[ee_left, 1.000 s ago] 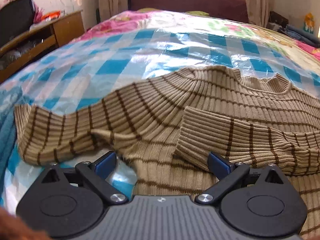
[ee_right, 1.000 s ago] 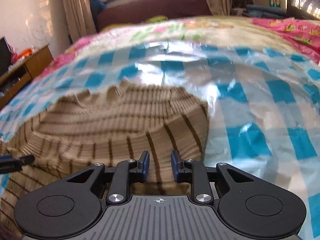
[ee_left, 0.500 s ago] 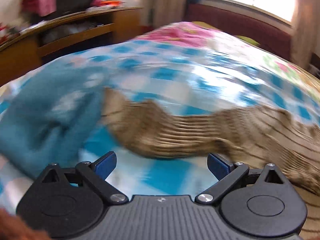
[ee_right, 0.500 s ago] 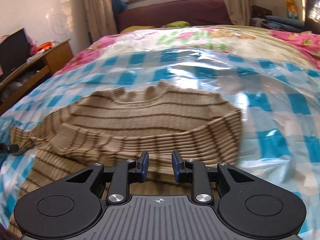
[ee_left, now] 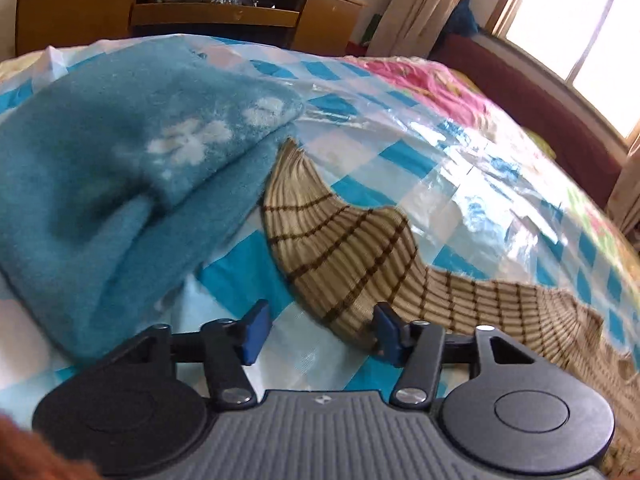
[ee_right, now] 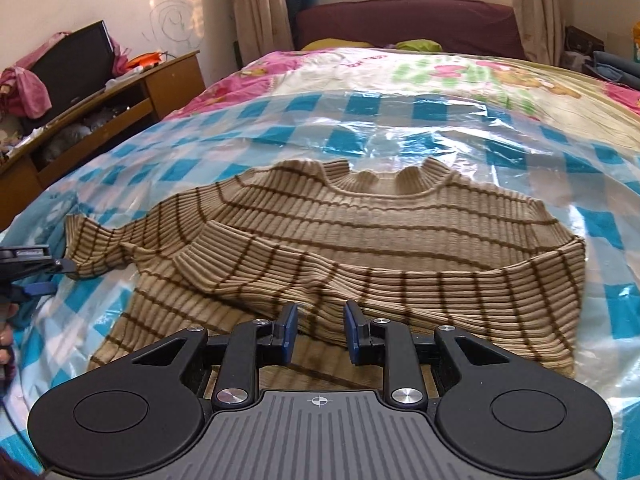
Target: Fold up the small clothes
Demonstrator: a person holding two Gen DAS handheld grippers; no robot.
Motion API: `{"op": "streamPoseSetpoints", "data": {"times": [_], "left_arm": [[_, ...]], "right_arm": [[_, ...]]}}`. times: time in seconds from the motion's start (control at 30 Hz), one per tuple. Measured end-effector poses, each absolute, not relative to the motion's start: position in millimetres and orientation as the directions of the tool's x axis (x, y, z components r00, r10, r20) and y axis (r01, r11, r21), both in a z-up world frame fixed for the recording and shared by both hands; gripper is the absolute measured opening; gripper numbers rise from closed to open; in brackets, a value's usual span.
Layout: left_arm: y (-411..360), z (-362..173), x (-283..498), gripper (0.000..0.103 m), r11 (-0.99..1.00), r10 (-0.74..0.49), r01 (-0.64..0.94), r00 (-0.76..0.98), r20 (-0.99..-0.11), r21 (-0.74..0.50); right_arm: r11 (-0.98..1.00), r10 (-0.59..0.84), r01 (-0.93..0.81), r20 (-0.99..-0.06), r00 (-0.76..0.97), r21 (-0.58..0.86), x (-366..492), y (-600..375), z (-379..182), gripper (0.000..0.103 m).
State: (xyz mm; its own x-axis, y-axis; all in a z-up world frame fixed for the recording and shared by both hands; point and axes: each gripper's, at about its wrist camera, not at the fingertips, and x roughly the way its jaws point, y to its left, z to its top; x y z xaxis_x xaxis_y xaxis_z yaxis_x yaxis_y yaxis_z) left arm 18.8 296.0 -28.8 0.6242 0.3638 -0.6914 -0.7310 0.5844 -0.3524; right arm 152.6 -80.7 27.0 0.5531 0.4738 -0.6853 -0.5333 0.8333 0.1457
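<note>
Two grippers over one bed [ee_right: 460, 80], largest item in frame, covered by a blue-and-white checked sheet under shiny clear plastic film [ee_right: 400, 136]; floral quilt [ee_right: 440, 72] further back toward the window.

Wooden desk [ee_right: 132, 92] along the left wall with a dark screen [ee_right: 72, 68] on top.

Tan ribbed sweater with brown stripes [ee_right: 360, 232] lies flat on the plastic, collar toward the window. Right sleeve is folded across the chest, its cuff ending left of centre. Left sleeve [ee_left: 340, 248] stretches out sideways toward a teal fleece garment with white flower prints [ee_left: 120, 168]; the cuff tip lies against the teal fabric's edge.

Left gripper [ee_left: 320, 336]: jaws have just been closing, now at a partial gap. The right pad touches the lower edge of the left sleeve; the left pad sits over bare sheet, clear of the knit. Nothing clamped. In the right wrist view it shows at the far left edge [ee_right: 36, 272], right beside the sleeve cuff.

Right gripper [ee_right: 318, 334]: jaws parted at a narrow gap, hovering over the sweater's lower body just below the folded sleeve. Fabric is seen through the gap, pads not pressing on it.
</note>
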Motion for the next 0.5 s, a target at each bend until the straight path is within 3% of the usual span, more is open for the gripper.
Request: {"op": "streamPoseSetpoints", "data": {"times": [0.13, 0.3, 0.5], "left_arm": [[300, -31, 21, 0.044, 0.565, 0.333, -0.711, 0.661, -0.672, -0.419], [301, -34, 15, 0.021, 0.544, 0.289, -0.662, 0.725, -0.625, -0.516], [291, -34, 13, 0.02, 0.585, 0.308, -0.634, 0.751, -0.584, -0.506]], "right_arm": [[0.826, 0.48, -0.544, -0.688, 0.544, 0.145, 152, -75, 27, 0.025], [0.802, 0.504, -0.58, -0.68, 0.532, 0.14, 153, -56, 36, 0.025], [0.695, 0.591, -0.706, -0.669, 0.451, 0.137, 154, 13, 62, 0.025]]}}
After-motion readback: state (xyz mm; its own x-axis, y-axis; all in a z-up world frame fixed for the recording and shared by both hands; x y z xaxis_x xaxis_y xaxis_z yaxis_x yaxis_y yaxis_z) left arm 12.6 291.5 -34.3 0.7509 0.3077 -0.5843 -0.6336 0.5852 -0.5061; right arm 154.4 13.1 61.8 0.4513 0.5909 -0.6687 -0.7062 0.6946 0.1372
